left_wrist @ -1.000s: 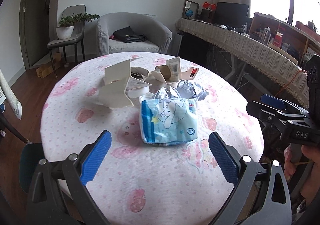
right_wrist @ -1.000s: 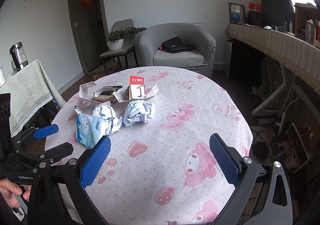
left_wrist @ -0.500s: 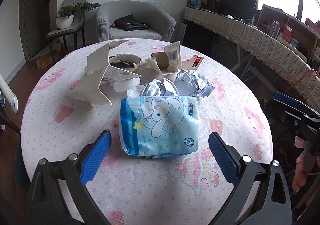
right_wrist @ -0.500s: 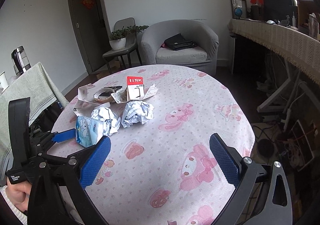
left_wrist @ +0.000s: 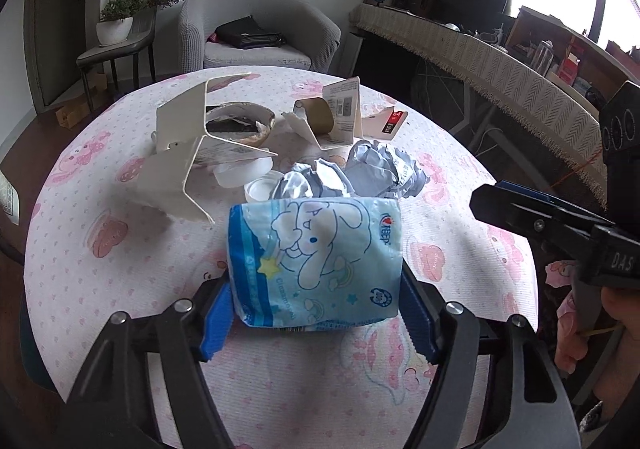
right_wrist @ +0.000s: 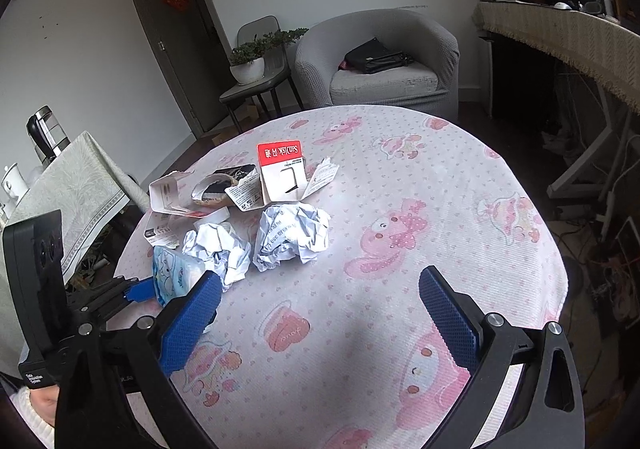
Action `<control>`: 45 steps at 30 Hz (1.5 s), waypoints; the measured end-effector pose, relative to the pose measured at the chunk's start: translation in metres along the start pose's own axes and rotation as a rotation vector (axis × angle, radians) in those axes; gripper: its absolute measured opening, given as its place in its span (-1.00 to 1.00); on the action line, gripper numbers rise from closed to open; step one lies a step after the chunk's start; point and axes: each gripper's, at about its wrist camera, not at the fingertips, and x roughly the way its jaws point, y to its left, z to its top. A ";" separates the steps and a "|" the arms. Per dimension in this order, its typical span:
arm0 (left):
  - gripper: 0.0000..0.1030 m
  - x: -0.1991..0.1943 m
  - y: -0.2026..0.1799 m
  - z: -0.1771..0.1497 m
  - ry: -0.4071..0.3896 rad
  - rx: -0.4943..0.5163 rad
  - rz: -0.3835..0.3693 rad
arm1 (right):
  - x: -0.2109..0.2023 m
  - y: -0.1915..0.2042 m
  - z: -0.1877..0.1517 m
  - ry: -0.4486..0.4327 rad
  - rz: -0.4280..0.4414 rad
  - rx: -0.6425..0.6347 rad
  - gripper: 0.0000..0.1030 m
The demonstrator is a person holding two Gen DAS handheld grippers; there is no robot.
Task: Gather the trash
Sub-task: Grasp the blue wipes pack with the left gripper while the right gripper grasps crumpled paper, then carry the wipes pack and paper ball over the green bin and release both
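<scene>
Left hand-held gripper (left_wrist: 316,313): jaws have just been closing, blue pads now against both sides of the blue tissue pack (left_wrist: 316,261), which sits on the near part of the round worktop (left_wrist: 100,281). Just behind the pack, two crumpled paper balls (left_wrist: 384,169); farther back, torn white card packaging (left_wrist: 188,153) and a red-topped card (right_wrist: 282,173). Right hand-held gripper (right_wrist: 316,313): jaws wide apart, nothing between them, over bare cloth to the right of the litter.

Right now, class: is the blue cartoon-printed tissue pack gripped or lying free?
Gripped: the left tongs have just been closing, and their blue pads press both sides of the blue cartoon-printed tissue pack.
</scene>
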 end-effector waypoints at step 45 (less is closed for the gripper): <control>0.43 -0.124 0.173 -0.024 -0.137 -0.095 0.175 | 0.016 0.130 0.045 -0.042 -0.092 -0.132 -0.01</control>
